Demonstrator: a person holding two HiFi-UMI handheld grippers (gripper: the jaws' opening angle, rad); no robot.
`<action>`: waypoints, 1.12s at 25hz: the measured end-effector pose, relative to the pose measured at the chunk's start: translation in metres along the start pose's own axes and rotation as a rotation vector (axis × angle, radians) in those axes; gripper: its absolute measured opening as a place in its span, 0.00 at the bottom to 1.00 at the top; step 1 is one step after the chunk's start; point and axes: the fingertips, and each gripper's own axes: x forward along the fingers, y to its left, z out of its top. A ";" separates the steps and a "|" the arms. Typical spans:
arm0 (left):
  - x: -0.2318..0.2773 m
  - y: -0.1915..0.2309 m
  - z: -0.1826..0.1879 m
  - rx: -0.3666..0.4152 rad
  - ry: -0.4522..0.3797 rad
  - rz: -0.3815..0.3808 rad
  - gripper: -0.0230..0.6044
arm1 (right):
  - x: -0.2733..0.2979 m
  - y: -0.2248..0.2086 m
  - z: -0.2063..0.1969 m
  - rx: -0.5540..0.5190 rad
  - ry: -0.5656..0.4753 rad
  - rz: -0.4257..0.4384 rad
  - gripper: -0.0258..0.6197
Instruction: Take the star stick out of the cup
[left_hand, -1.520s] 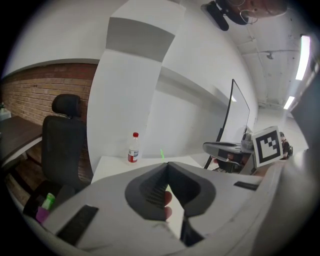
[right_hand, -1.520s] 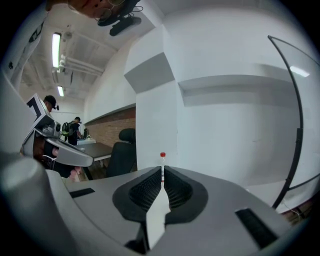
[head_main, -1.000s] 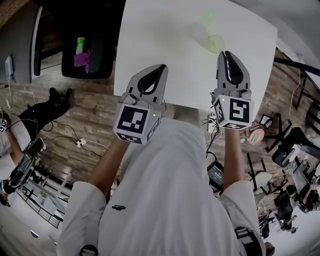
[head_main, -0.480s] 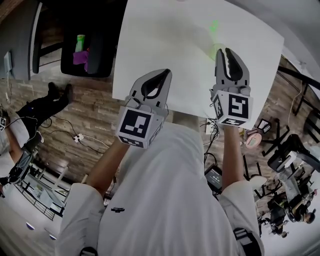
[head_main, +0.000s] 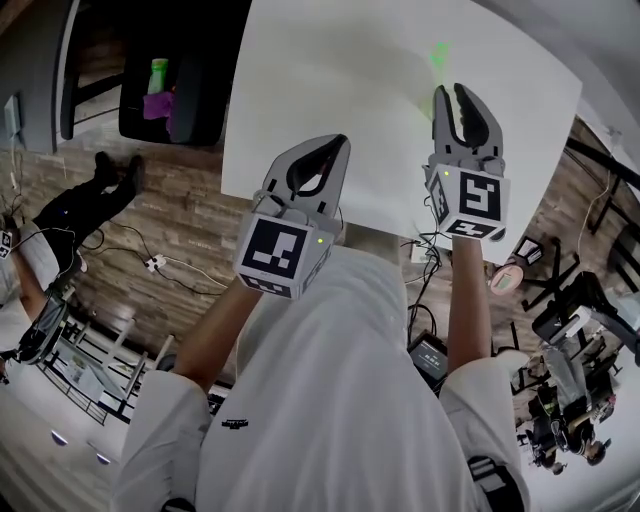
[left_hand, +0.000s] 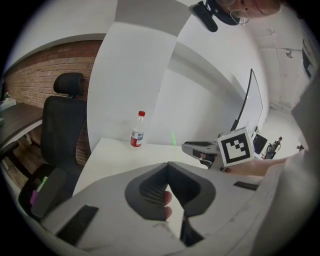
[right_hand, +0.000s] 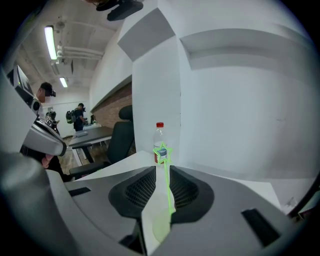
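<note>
A thin green star stick (right_hand: 161, 149) stands in a pale translucent cup (right_hand: 160, 229) on the white table (head_main: 330, 80). In the head view only the star's top (head_main: 440, 52) shows beyond my right gripper (head_main: 452, 90), which hides the cup. In the right gripper view, my right gripper (right_hand: 162, 169) has its jaws a little apart, one on each side of the stick, not pinching it. My left gripper (head_main: 338, 142) hangs over the table's near edge with nothing in it. In the left gripper view its tips (left_hand: 167, 164) meet.
A clear bottle with a red cap (left_hand: 137, 131) stands at the table's far edge by the white wall. A black office chair (head_main: 170, 90) with a green and a purple thing on it is left of the table. Cables lie on the wooden floor.
My right gripper has moved forward over the table to the cup, and its jaws now stand slightly apart around the stick. The left gripper has barely shifted.
</note>
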 end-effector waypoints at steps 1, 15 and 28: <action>0.001 0.001 -0.001 -0.007 0.000 0.003 0.04 | 0.003 0.000 -0.003 -0.005 0.009 0.001 0.15; 0.008 0.014 -0.021 -0.036 0.045 0.022 0.04 | 0.040 -0.006 -0.025 -0.035 0.106 -0.028 0.15; 0.001 0.019 -0.020 -0.031 0.033 0.028 0.04 | 0.038 -0.005 -0.022 -0.067 0.101 -0.020 0.07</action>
